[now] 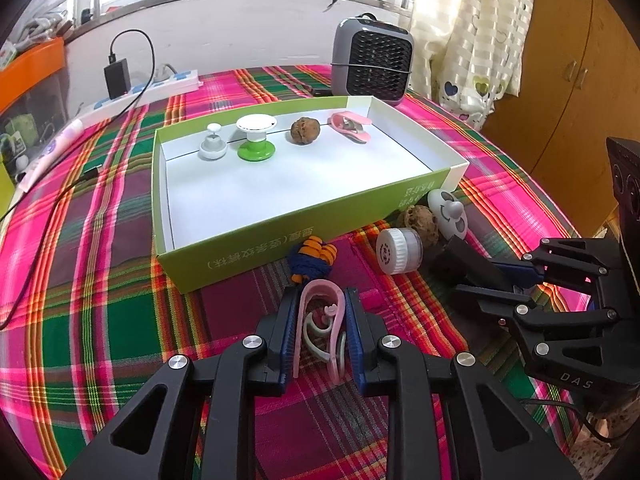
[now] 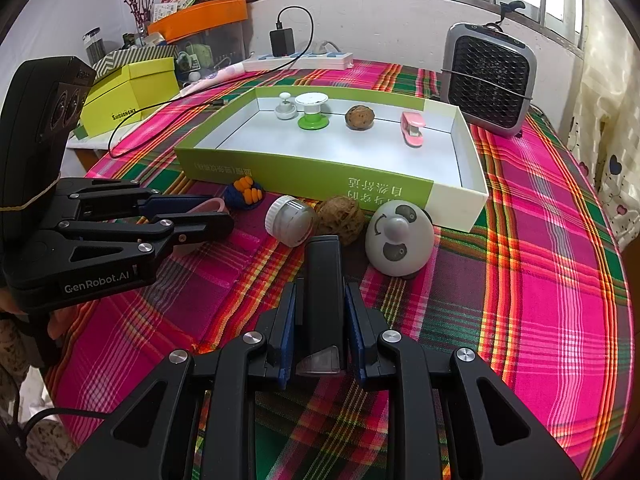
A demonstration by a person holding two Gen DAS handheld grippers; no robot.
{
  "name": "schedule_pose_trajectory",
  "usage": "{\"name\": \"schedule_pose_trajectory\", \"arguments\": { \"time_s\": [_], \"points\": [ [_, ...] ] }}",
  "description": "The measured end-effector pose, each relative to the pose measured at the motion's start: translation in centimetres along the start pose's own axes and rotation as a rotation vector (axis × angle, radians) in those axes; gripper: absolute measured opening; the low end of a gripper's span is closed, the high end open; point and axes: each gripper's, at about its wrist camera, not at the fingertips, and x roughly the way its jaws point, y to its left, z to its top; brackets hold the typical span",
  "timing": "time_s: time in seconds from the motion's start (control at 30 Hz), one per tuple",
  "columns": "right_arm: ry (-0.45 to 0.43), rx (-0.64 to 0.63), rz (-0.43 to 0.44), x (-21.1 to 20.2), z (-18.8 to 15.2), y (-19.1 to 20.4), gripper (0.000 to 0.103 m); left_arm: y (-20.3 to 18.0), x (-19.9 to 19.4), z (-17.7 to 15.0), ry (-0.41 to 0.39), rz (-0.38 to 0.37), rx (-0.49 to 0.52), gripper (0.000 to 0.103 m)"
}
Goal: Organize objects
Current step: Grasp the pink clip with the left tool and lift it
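Left hand-held gripper grips your pink clip, right grips black bar; green box lies upper centre.

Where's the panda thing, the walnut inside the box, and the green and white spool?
panda thing (image 2: 399,240): right wrist view, on its white face.
walnut inside the box (image 2: 359,117): right wrist view, on its wrinkled shell.
green and white spool (image 1: 255,136): left wrist view, on its stem.
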Motion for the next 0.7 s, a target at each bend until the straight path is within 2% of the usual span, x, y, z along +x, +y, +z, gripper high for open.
{"name": "schedule_pose_trajectory", "arguments": {
  "time_s": [0.7],
  "points": [
    [0.002, -0.001, -0.001, -0.06, 0.02, 0.02, 0.024, 0.76, -0.58, -0.32, -0.012, 0.038, -0.051, 0.021]
  ]
}}
